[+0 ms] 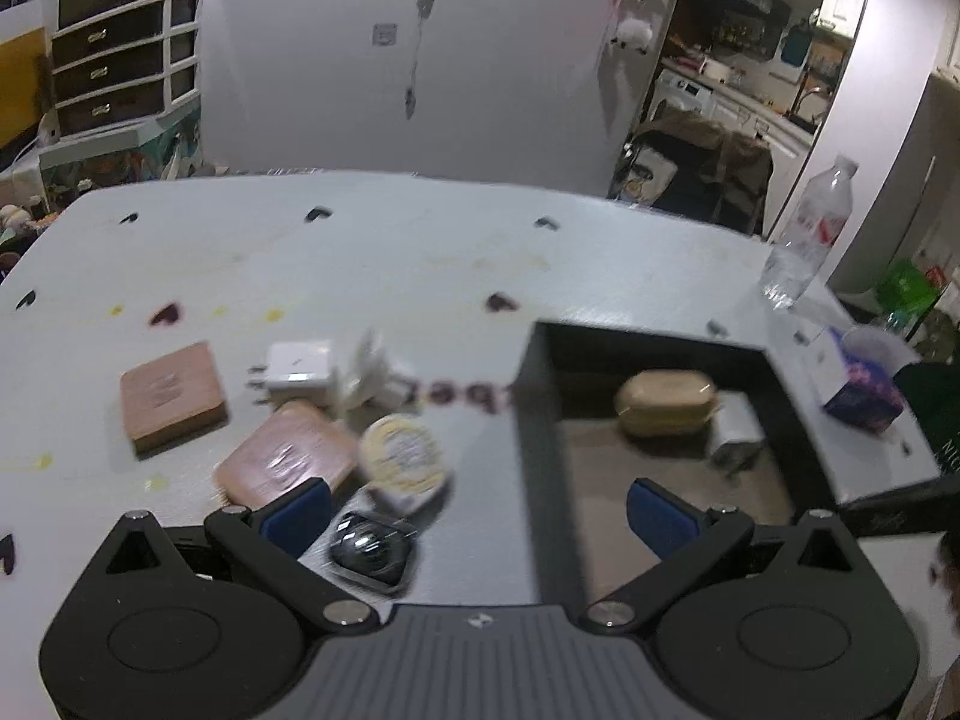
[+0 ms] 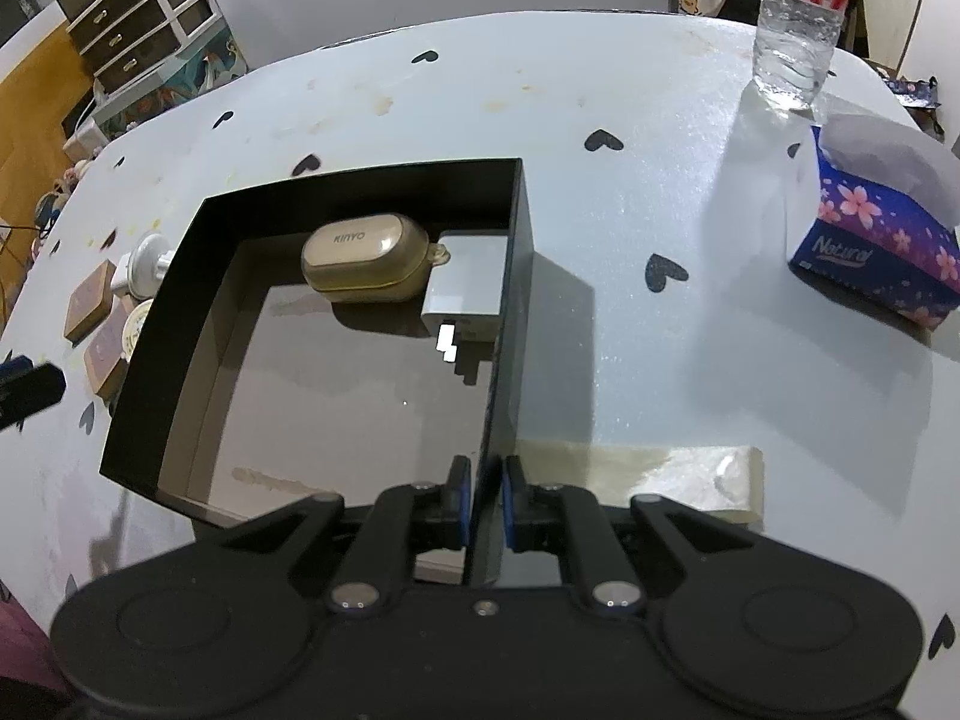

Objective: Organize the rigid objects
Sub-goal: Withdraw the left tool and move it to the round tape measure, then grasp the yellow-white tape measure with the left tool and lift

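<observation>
a: at our right gripper (image 2: 485,504) the fingers pinch the near right wall of the black box (image 2: 180,276), one blue pad inside, one outside. the card wall looks thin and stiff, so we judge a firm grip low on that wall would steady it.

b: our left gripper (image 1: 480,516) hangs with fingers spread wide and empty. just ahead of the left finger lies a small dark watch (image 1: 372,558), likely smooth and slippery; we'd take it across its short sides.

a: beyond it, the round cream tin (image 1: 403,456) and two pink flat boxes (image 1: 282,459), light and rigid by the look; take them by the edges.

b: further out, a white charger (image 1: 297,369) on the table (image 1: 360,252). ahead of the right finger, inside the box at its far side, sit the tan earbud case (image 2: 363,267) and a white adapter (image 2: 465,291).
</observation>
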Demonstrator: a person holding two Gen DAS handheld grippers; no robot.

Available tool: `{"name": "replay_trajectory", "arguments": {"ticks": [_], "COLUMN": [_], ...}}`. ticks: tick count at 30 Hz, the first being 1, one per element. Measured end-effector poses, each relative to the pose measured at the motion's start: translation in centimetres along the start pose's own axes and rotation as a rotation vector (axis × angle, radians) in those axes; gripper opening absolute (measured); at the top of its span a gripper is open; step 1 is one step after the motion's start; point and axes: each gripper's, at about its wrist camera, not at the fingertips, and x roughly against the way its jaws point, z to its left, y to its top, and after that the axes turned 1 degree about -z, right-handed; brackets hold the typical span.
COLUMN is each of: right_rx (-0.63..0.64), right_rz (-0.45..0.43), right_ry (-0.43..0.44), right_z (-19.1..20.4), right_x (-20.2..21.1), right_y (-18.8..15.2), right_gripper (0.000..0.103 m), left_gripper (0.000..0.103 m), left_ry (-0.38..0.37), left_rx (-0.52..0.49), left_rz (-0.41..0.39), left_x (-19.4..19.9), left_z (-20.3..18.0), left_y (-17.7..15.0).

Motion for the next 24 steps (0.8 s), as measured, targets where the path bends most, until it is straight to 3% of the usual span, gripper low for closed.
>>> {"name": "replay_trajectory", "arguments": {"ticks": [5,9,13,15,18,24], "right_rx": [-0.010,-0.021,-0.023,-0.029,-0.041,-0.052], "right_rz": [-0.002,-0.001,0.001,0.004,0.007,0.016], "right_ry": [-0.004,-0.016,-0.027,-0.027,-0.028,-0.039], "right_z": [0.0,0.1,0.3,0.2,0.2,0.3], "right_x": [0.0,0.0,-0.1,-0.2,-0.4,-0.7], "right_y": [0.0,0.0,0.1,0.1,0.1,0.1], "right_gripper": [0.011,0.010,0.010,0.010,0.010,0.010], "left_gripper": [0.103,0.103,0.098,0.080,0.071,0.070], "left_ry": [0.011,0.008,-0.001,-0.015,-0.024,0.006], "left_rx": [0.024,0.016,-0.059,-0.096,-0.174,-0.356], "left_rz": [0.004,-0.046,-0.085,-0.077,-0.052,-0.034], "left_x": [-1.0,-2.0,-3.2,-4.1,-5.7,-7.8], "left_z": [2.7,3.8,3.5,3.1,2.5,1.1], "left_y": [-1.0,-1.2,-0.6,-0.3,-0.1,-0.5]}}
